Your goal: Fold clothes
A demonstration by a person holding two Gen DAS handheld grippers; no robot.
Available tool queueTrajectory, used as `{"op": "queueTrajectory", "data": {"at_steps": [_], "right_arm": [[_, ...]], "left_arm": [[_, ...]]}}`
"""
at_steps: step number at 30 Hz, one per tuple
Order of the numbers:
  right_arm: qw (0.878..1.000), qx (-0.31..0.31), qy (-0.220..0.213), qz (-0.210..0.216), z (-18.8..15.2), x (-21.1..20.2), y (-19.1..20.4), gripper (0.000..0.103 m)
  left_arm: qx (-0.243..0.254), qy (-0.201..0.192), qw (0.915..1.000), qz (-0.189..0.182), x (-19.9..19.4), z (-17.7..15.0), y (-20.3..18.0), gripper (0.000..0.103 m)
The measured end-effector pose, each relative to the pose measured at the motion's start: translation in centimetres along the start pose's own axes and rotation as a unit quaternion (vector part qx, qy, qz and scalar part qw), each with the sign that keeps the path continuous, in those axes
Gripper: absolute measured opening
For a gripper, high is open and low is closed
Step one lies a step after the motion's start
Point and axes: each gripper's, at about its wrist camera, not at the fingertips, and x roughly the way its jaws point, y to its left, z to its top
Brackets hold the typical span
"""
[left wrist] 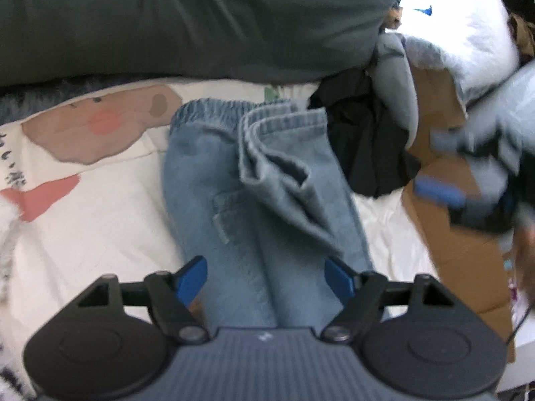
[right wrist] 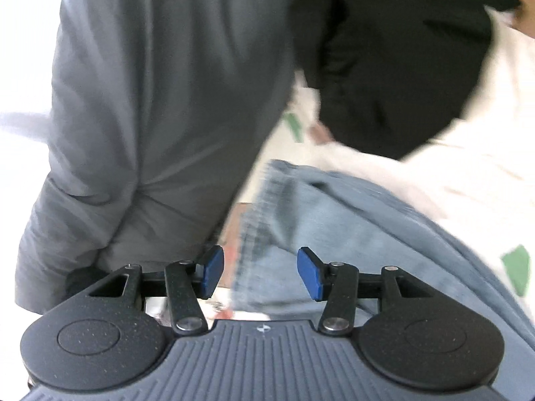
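Left gripper [left wrist: 265,277] spread wide over folded jeans [left wrist: 254,180], pads off the cloth. Right gripper [right wrist: 260,272] half spread above the jeans, gripping nothing.

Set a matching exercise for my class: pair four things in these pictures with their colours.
Things:
1. jeans
2. big cushion
3. cardboard
4. crumpled garment beside the jeans

Colours:
A. brown
B. black
C. light blue
D. dark grey

Pairs: 1-C, 2-D, 3-A, 4-B
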Motion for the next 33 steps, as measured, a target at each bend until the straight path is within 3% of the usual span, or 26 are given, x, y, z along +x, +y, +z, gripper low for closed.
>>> {"op": "queueTrajectory", "data": {"at_steps": [9,14,16,21,23,28,33], "right_arm": [[0.998,0.001,-0.036,-0.051,-5.5,-4.8,-6.9,0.055],[0.996,0.001,-0.057,-0.067,-9.0,-5.0,-9.4,0.055],[0.995,0.023,-0.067,-0.068,-10.6,-4.7,-10.4,0.055],[0.992,0.046,-0.074,-0.097,-14.7,-4.3,-11.6,0.056],[0.99,0.06,-0.077,-0.102,-16.3,-4.5,-12.1,0.056],[0.987,0.072,-0.091,-0.109,-19.4,-5.6,-12.7,0.056],[0.985,0.084,-0.098,-0.117,-21.1,-6.1,-12.9,0.056]], "left_arm": [[-0.047,-0.015,0.9988,-0.003,2.9,2.4,-1.4,0.08],[-0.065,-0.019,0.9976,0.009,4.2,3.4,-1.6,0.079],[-0.067,-0.014,0.9975,0.016,4.5,3.7,-1.6,0.074],[-0.081,0.045,0.9947,0.045,5.4,4.4,-0.8,0.026],[-0.062,0.062,0.9947,0.052,5.4,5.1,-0.8,0.023],[0.007,0.062,0.996,0.063,3.8,7.5,-1.8,0.021],[0.028,0.075,0.9941,0.073,3.0,9.4,-1.0,0.017]]}}
